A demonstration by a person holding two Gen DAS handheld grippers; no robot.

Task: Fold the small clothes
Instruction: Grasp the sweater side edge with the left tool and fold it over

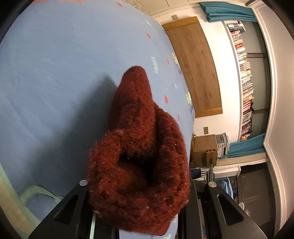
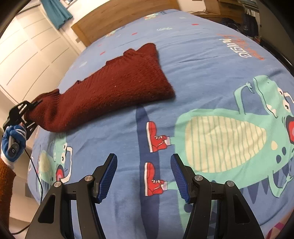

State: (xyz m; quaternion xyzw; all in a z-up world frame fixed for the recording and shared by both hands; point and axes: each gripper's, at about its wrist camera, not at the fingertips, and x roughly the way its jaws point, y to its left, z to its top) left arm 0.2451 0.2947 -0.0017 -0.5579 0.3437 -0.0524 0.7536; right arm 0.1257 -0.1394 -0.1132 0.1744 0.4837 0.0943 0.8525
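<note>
Bedding printed with green cartoon monsters and red sneakers covers the bed (image 2: 211, 60), and nothing lies between the right claw (image 2: 143, 176) and the dark red knitted garment (image 2: 117, 88) stretched across the blue cover. That right claw hangs released above the sneaker print, its blue ribbed pads (image 2: 108, 176) apart with only sheet between them. At the bed's left edge the left claw (image 2: 30, 112), gripped by a blue-gloved hand (image 2: 12, 143), is clenched on the garment's near end, lifting it. From the left wrist view the bunched wool (image 1: 139, 165) hides the fingertips entirely. A wooden headboard (image 1: 194, 66), bookshelves (image 1: 244, 77) and teal curtains (image 1: 227, 11) stand beyond.
</note>
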